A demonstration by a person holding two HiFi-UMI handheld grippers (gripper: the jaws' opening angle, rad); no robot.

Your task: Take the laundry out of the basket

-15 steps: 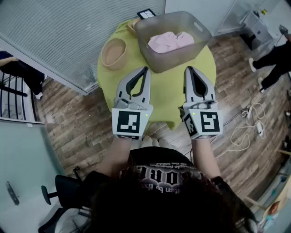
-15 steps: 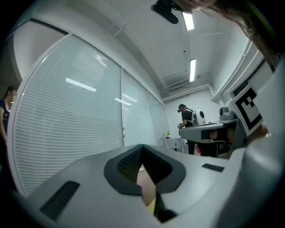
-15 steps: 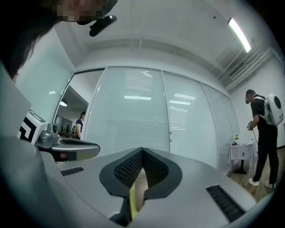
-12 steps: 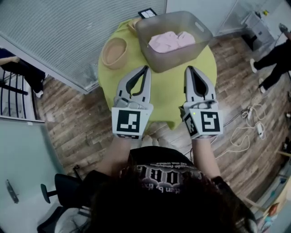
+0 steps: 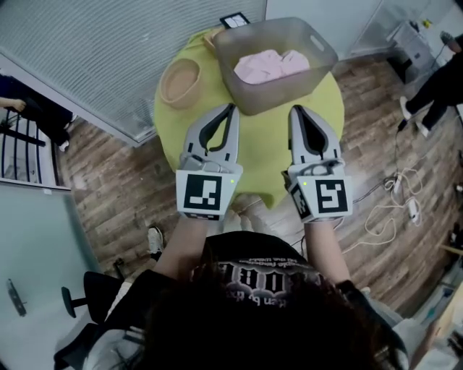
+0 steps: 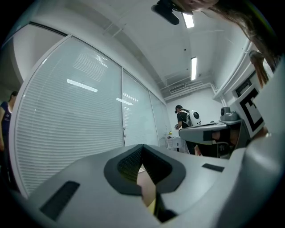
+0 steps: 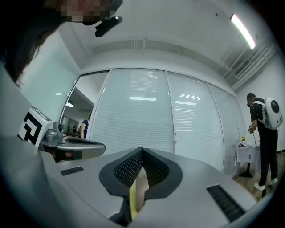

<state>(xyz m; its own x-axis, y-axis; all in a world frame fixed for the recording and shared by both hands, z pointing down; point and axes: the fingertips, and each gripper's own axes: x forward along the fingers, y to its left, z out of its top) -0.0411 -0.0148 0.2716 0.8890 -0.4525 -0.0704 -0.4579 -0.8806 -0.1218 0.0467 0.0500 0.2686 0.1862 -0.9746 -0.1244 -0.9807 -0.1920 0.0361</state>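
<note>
both tools were idle, nothing picked. left gripper [image 5: 232, 109] had its jaws closed tip to tip with nothing between the ribbed black pads. right gripper [image 5: 294, 109] was the same: pads pressed together and empty. its own view showed only a sliver of table and basket below the closed tips.

both grippers were held side by side above the near half of the round yellow-green table [image 5: 264, 155], tips pointing at the basket, apart from each other and not touching it. the left marker cube [image 5: 205, 194] and right marker cube [image 5: 327, 196] sat at the rear ends, over the table's near edge.

the translucent grey plastic basket [image 5: 278, 95] stood on the far side of the table, upright. the pink laundry [image 5: 271, 65] was bunched in the bottom of it, all inside, none over the rim. the gripper tips were just short of the basket's near wall.

a round tan bowl [image 5: 181, 83] was on the table to the left of the basket, near it. i couldn't tell if they touched. a small black-framed flat device [image 5: 233, 20] lay at the far table edge behind the basket.

wood-plank floor [image 5: 116, 202] lay around the table, with loose white cables [image 5: 391, 209] on it to the right and a black office chair [image 5: 79, 307] at lower left. a glass wall with white blinds [image 5: 108, 50] ran along the left. a person in black with a white backpack [image 7: 263, 129] stood off to the right, well away from the table.
</note>
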